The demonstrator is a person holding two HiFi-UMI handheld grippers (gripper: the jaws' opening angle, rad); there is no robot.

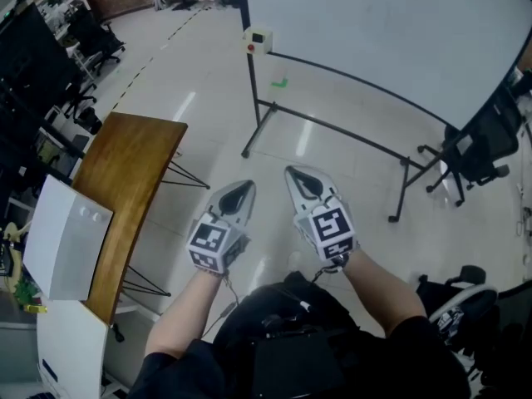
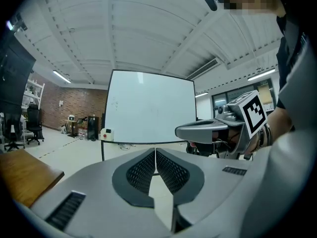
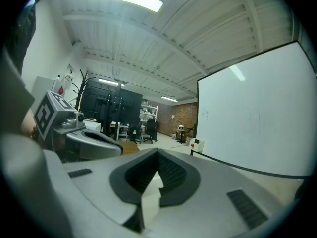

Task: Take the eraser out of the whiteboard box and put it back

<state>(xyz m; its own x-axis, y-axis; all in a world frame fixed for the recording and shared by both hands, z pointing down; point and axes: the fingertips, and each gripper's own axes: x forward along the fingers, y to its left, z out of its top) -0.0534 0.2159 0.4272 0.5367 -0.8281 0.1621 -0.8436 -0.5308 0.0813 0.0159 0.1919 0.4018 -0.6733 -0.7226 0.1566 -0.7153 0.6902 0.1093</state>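
A person stands on a pale floor facing a large whiteboard point(image 1: 374, 32) on a black rolling stand. The left gripper point(image 1: 239, 193) and right gripper point(image 1: 304, 181) are held side by side. Both are clenched, pads pressed together with nothing between them.

A small white whiteboard box point(image 1: 258, 40) with a red dot is fixed to the board's left edge, far from both grippers. Its inside cannot be seen from any view. The eraser is not visible and is presumably in that box.

An eraser of this kind is probably light, with a stiff body and a soft felt face. Gripping across its narrow hard sides looks safest.

A wooden table point(image 1: 125, 189) stands near left.
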